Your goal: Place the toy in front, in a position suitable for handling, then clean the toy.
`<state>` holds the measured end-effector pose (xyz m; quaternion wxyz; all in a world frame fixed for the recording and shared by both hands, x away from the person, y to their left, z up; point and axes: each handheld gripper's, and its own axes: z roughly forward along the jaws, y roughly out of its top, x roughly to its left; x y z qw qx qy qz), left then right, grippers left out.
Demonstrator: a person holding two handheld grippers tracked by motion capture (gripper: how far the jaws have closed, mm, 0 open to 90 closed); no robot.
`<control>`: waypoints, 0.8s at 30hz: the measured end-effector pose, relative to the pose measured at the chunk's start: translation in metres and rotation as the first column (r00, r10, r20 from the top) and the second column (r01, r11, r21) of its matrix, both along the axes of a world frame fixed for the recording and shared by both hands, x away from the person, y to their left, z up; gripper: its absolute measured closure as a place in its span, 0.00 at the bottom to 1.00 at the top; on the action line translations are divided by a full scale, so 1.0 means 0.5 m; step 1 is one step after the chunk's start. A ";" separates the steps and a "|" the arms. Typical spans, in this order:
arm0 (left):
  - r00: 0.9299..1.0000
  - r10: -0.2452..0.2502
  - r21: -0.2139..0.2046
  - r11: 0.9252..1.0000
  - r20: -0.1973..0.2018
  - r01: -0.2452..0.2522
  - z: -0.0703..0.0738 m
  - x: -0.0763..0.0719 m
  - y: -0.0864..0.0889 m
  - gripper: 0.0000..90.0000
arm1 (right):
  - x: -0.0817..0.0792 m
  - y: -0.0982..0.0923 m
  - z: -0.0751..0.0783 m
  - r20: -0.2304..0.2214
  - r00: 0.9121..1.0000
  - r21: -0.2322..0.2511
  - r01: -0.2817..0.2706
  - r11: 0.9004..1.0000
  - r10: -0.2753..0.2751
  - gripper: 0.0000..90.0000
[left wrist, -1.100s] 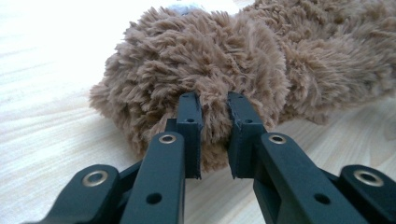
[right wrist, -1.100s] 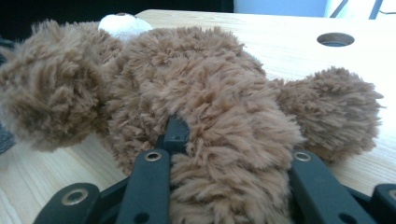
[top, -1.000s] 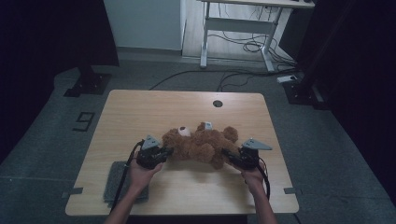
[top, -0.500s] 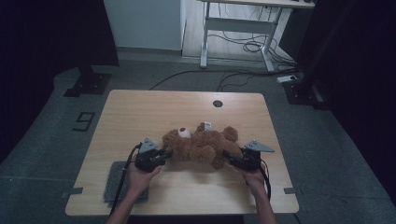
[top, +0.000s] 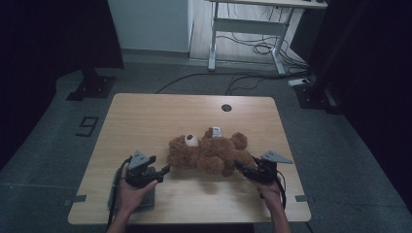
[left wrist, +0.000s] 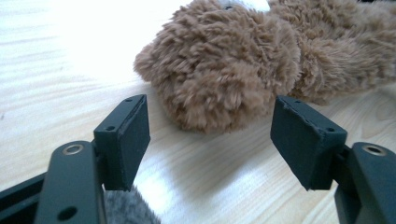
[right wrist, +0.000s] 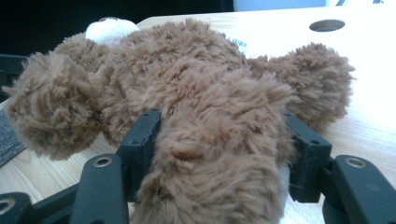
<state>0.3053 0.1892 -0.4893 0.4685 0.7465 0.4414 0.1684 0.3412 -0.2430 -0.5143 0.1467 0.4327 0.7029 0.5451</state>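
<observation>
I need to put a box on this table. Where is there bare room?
The far half of the table, between the teddy bear and the round hole, is bare, as is the left edge. The near side is crowded by the bear, both tools and a grey pad.

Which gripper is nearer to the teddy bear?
Right. The right gripper has the bear's leg between its jaws; the left gripper is open, just short of its paw.

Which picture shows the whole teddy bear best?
The high view: the whole teddy bear lies on the table. The left gripper view has one furry paw, the right gripper view a leg between black jaws.
</observation>
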 end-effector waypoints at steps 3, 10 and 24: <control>1.000 -0.009 0.023 1.000 -0.013 0.009 0.001 -0.005 0.016 0.27 | -0.004 -0.002 -0.003 -0.004 1.000 -0.001 0.005 1.000 -0.005 0.44; 1.000 0.020 0.042 0.999 -0.019 -0.019 -0.002 -0.022 0.039 0.24 | -0.007 -0.009 -0.003 -0.003 1.000 0.008 0.014 1.000 -0.014 0.44; 0.995 0.098 0.109 0.990 -0.015 -0.095 -0.010 -0.040 0.088 0.16 | -0.011 -0.016 -0.003 -0.007 0.999 0.020 0.033 0.999 -0.033 0.44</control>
